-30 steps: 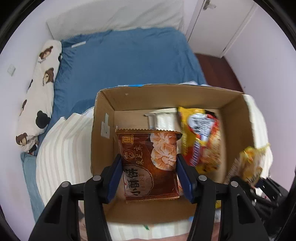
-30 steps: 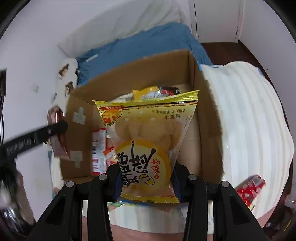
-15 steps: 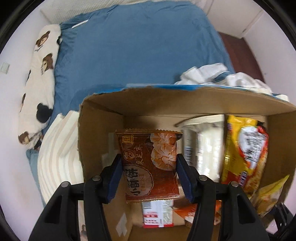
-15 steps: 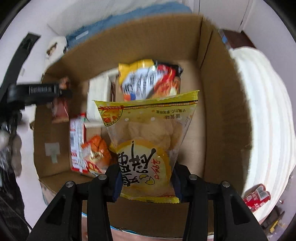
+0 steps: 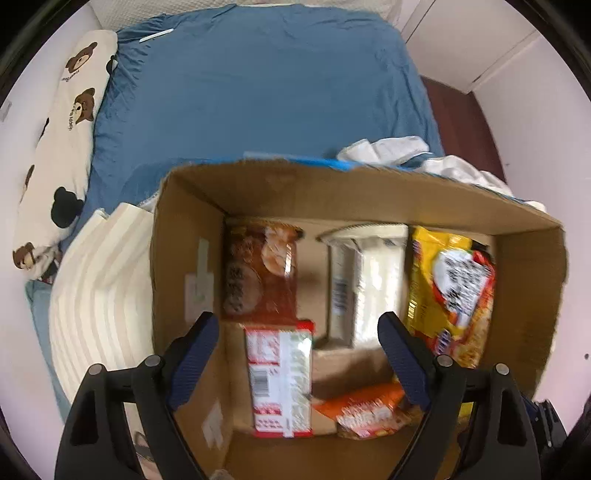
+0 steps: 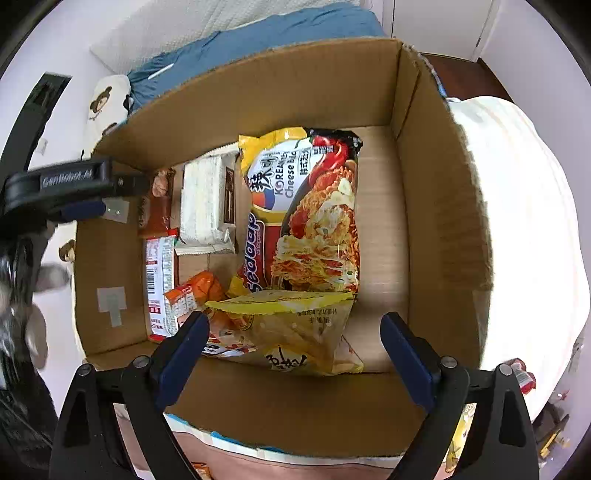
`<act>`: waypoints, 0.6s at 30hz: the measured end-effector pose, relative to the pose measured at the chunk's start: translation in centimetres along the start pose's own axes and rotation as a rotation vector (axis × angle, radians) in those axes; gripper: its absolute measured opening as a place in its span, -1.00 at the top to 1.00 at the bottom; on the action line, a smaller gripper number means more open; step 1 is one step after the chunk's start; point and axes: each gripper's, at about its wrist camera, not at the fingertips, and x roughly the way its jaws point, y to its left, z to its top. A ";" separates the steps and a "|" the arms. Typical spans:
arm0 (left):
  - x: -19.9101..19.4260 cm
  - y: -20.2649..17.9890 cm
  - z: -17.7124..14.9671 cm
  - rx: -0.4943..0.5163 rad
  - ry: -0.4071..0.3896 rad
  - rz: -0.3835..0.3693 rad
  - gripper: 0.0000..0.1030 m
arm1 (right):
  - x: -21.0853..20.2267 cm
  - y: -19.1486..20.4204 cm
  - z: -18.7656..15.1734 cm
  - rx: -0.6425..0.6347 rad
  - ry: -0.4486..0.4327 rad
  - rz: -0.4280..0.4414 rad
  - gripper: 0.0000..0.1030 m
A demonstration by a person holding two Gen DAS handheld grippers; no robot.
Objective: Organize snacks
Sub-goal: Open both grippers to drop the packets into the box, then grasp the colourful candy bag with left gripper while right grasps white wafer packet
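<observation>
Both wrist cameras look steeply down, close above the open cardboard box; both views share its interior and the blue bed beyond.

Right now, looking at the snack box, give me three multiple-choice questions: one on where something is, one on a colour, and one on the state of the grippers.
1. Where does the brown pastry packet lie?
A. In the cardboard box, by its left wall
B. On the blue bedsheet
C. Between the left gripper's fingers

2. What is the main colour of the Korean cheese noodle packet?
A. Green
B. Yellow
C. Blue

3. What state are the left gripper and right gripper in?
A. Both shut on packets
B. Only the left is open
C. Both open, holding nothing

Answers:
1. A, it rests on the box floor beside the left wall, beyond the open fingers.
2. B, its wrapper is mostly yellow with red noodle artwork.
3. C, each pair of fingers stands wide apart, and the yellow egg-pastry bag lies loose in the box.
</observation>
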 end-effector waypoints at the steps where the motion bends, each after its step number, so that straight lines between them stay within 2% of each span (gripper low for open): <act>1: -0.5 -0.1 -0.6 0.001 -0.015 -0.012 -0.71 | -0.3 0.0 -0.1 -0.002 -0.007 0.000 -0.87; 6: -3.4 -0.8 -4.0 0.007 -0.106 -0.049 -0.71 | -2.1 0.4 -1.1 -0.014 -0.062 -0.015 -0.87; 12: -7.3 -1.7 -8.6 0.040 -0.234 -0.035 -0.70 | -5.1 0.6 -2.8 -0.021 -0.143 0.008 -0.87; 18: -11.6 -2.9 -13.6 0.094 -0.408 0.039 -0.70 | -8.4 1.0 -5.3 -0.029 -0.242 0.033 -0.87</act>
